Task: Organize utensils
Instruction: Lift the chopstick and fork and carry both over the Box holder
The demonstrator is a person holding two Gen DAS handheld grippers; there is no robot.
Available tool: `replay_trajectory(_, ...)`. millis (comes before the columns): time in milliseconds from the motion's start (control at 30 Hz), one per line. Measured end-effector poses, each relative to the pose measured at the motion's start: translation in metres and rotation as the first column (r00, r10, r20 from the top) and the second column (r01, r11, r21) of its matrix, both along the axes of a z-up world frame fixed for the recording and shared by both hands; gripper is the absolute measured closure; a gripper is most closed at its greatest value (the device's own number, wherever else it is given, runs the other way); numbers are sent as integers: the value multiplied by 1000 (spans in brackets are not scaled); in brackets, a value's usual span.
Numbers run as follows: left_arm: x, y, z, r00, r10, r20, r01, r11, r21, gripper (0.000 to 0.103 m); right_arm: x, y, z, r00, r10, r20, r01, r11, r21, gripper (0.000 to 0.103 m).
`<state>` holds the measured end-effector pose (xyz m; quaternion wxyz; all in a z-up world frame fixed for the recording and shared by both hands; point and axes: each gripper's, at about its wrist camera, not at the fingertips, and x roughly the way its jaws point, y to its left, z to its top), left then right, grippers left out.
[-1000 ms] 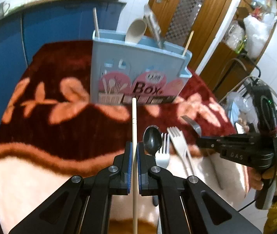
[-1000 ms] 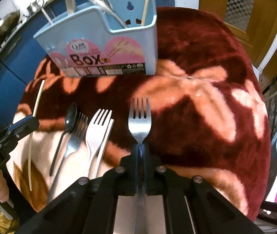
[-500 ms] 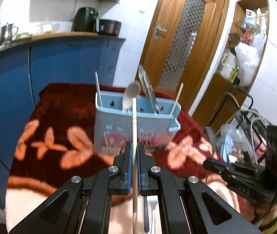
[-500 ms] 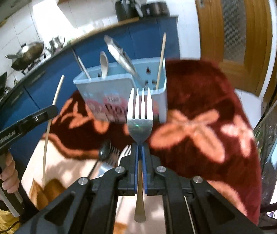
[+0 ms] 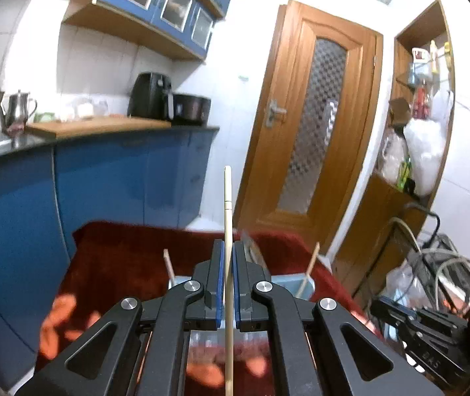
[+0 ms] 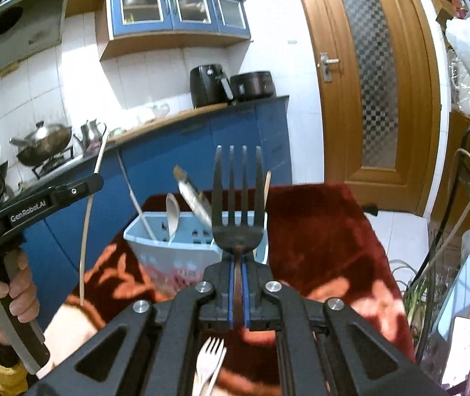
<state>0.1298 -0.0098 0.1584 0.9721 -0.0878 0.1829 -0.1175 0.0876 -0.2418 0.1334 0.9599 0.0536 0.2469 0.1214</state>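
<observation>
My left gripper (image 5: 227, 257) is shut on a pale wooden chopstick (image 5: 227, 204) that points up, lifted above the table. It shows in the right wrist view (image 6: 97, 183) too, with its chopstick (image 6: 87, 227). My right gripper (image 6: 238, 265) is shut on a metal fork (image 6: 237, 204), tines up, raised in front of the light blue utensil box (image 6: 168, 254). The box holds a pale spoon (image 6: 172, 213), a metal blade (image 6: 195, 199) and chopsticks. In the left wrist view the box (image 5: 296, 285) is mostly hidden behind my fingers.
A dark red floral cloth (image 6: 320, 231) covers the table. A white plastic fork (image 6: 210, 359) lies on it below my right gripper. Blue cabinets (image 5: 102, 181) and a wooden door (image 5: 310, 132) stand behind. Cables and bags (image 5: 433, 270) crowd the right side.
Both grippers have risen and tilted up from the table, carrying the chopstick and the fork. The utensils left on the cloth have dropped mostly out of view.
</observation>
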Motion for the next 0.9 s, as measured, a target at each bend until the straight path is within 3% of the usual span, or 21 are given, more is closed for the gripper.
replay_trajectory(267, 35, -2, 17, 991, 54, 122, -55, 999, -3, 99, 23, 5, 21, 997, -31, 69, 33, 999, -29, 98)
replay_trajectory(533, 56, -3, -2, 970, 105, 217, -103, 994, -21, 99, 47, 13, 18, 997, -27, 70, 31, 998, -49, 98)
replay_trajectory(900, 68, -4, -49, 966, 160, 204, -161, 987, -8, 99, 78, 27, -18, 1000, -7, -28, 4, 993, -118, 98)
